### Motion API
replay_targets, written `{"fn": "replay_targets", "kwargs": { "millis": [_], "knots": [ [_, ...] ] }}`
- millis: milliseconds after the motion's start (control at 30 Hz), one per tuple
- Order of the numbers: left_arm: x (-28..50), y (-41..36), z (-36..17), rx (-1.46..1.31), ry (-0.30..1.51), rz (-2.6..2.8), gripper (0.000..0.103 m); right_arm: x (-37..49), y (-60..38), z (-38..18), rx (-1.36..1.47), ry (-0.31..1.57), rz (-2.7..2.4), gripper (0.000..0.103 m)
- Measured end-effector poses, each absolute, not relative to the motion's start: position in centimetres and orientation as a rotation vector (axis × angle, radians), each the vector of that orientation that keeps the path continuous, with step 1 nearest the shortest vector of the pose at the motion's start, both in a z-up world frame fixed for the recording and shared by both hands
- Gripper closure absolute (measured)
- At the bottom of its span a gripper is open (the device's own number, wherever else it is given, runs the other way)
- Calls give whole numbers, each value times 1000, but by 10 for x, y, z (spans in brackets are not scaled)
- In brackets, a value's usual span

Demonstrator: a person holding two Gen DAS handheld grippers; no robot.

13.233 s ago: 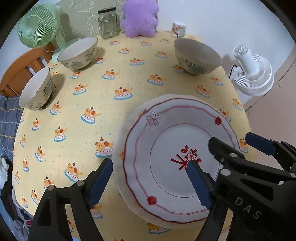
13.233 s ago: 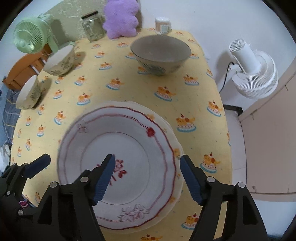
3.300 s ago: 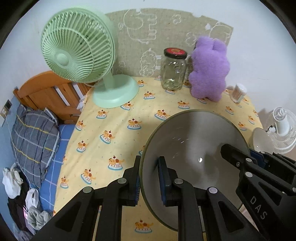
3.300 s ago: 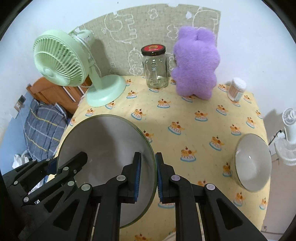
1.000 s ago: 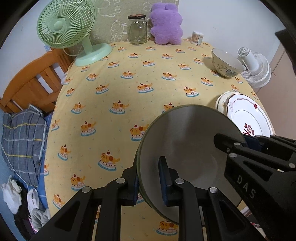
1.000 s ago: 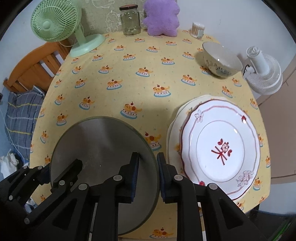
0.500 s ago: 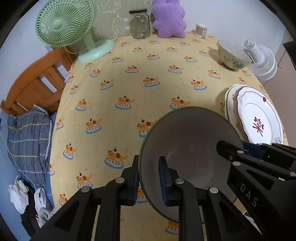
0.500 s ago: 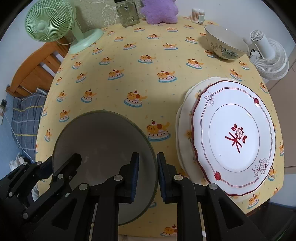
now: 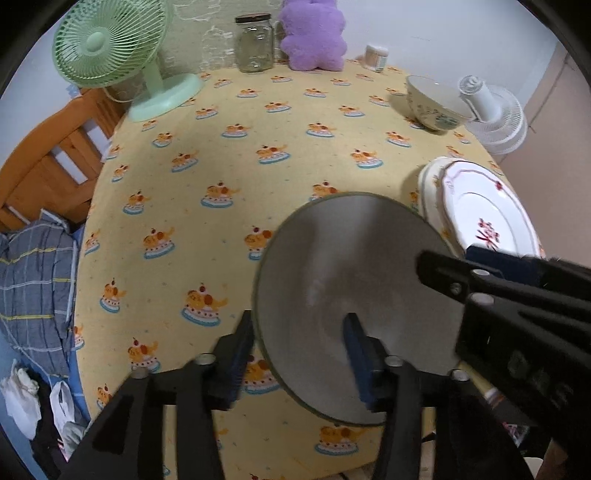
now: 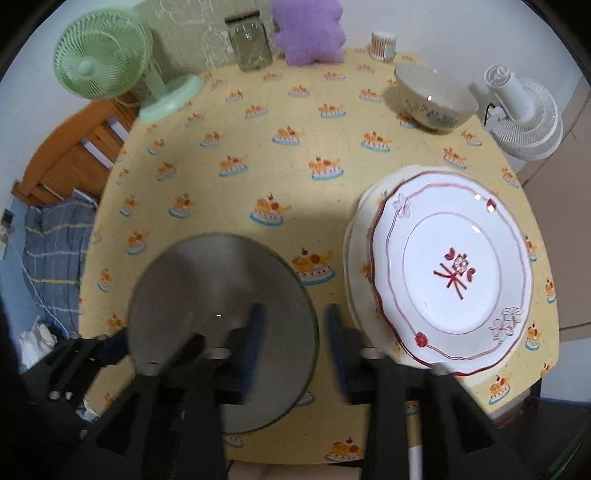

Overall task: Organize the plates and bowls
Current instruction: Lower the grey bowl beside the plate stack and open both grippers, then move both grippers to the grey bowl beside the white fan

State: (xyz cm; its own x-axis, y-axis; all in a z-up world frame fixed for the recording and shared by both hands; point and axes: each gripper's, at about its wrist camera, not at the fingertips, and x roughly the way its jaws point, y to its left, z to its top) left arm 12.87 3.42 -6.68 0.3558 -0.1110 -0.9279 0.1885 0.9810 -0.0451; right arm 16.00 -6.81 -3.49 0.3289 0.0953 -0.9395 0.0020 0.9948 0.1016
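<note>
A grey-lined bowl [image 9: 351, 280] sits near the front edge of the yellow tablecloth; it also shows in the right wrist view [image 10: 221, 295]. My left gripper [image 9: 299, 354] is open, its fingers astride the bowl's left rim. My right gripper [image 10: 291, 339] is open, astride the bowl's right rim. A stack of plates, topped by a white plate with red trim [image 10: 450, 277], lies just right of the bowl and shows in the left wrist view [image 9: 476, 218]. A second patterned bowl [image 10: 436, 99] stands at the back right.
A green fan [image 9: 110, 48], a glass jar [image 9: 255, 44], a purple plush [image 9: 314, 33] and a small cotton-swab tub [image 9: 376, 57] line the table's back edge. A white fan [image 10: 524, 114] stands off the table's right side. A wooden bed frame [image 9: 40, 155] is at left.
Both grippers have opened and let go of the bowl's rim. The bowl came down from its tilted, carried position to the tablecloth beside the plate stack.
</note>
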Motion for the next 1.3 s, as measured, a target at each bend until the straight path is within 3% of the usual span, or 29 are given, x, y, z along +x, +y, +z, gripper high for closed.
{"fn": "replay_targets", "kwargs": {
  "millis": [33, 67, 267, 433, 1300],
  "knots": [
    [129, 33, -63, 70, 1185, -203, 41, 158, -68, -28, 92, 1211, 62, 38],
    [129, 32, -58, 67, 1173, -211, 39, 156, -67, -21, 91, 1187, 60, 34],
    [138, 21, -21, 22, 1093, -227, 24, 154, -72, 12, 75, 1119, 73, 28],
    [149, -1, 1, 12, 1042, -206, 20, 164, -92, 30, 77, 1058, 74, 19],
    [299, -167, 13, -53, 958, 18, 20, 330, -260, 46, -24, 983, 238, 19]
  ]
}}
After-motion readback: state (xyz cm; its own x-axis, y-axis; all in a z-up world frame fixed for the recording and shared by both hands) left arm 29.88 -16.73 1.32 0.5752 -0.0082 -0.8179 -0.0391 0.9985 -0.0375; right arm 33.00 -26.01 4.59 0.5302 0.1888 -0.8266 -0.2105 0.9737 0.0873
